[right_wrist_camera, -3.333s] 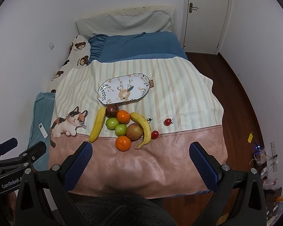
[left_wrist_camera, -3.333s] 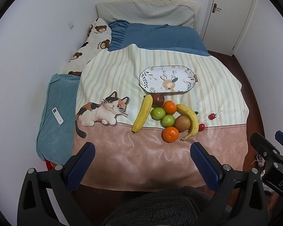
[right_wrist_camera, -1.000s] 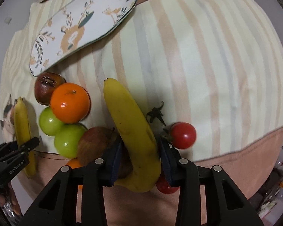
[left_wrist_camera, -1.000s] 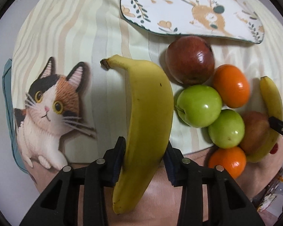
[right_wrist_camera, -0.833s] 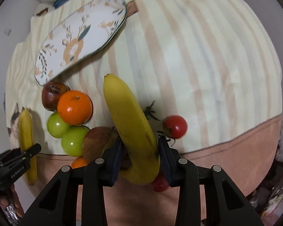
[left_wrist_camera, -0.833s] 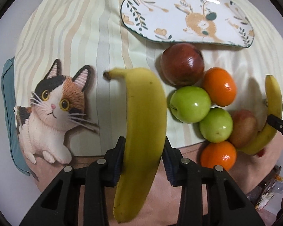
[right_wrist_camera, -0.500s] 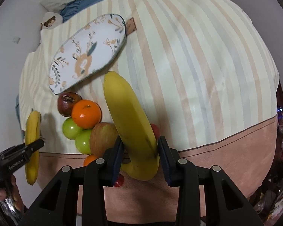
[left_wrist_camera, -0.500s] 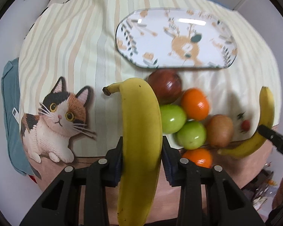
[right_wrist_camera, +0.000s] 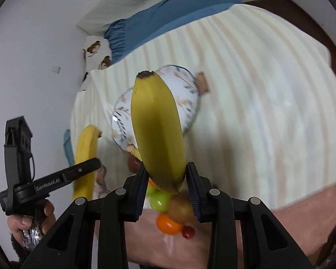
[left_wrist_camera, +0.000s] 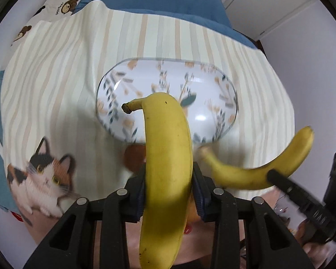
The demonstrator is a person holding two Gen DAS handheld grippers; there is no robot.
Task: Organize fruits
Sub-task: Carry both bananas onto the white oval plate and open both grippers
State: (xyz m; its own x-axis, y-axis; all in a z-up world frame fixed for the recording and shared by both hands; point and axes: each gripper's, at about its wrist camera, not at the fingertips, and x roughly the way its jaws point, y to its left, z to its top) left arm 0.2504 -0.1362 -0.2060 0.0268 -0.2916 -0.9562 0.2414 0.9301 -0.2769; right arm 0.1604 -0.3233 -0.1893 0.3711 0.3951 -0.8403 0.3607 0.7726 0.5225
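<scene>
A bed (left_wrist_camera: 56, 71) under a striped cover fills a white-walled room. The left tongs (left_wrist_camera: 169, 192) clamp one banana (left_wrist_camera: 168, 157); the right tongs (right_wrist_camera: 165, 183), closing, grip another banana (right_wrist_camera: 156, 130), both above the oval plate (left_wrist_camera: 221, 83).

"GenRobot.AI" stands on the left gripper (right_wrist_camera: 87, 170) — no other writing reads clearly.

Glossy glazed plate (left_wrist_camera: 226, 103), soft matt cloth blanket (left_wrist_camera: 56, 71), smooth-skinned banana (left_wrist_camera: 168, 157), matt black plastic claw (left_wrist_camera: 169, 192)
</scene>
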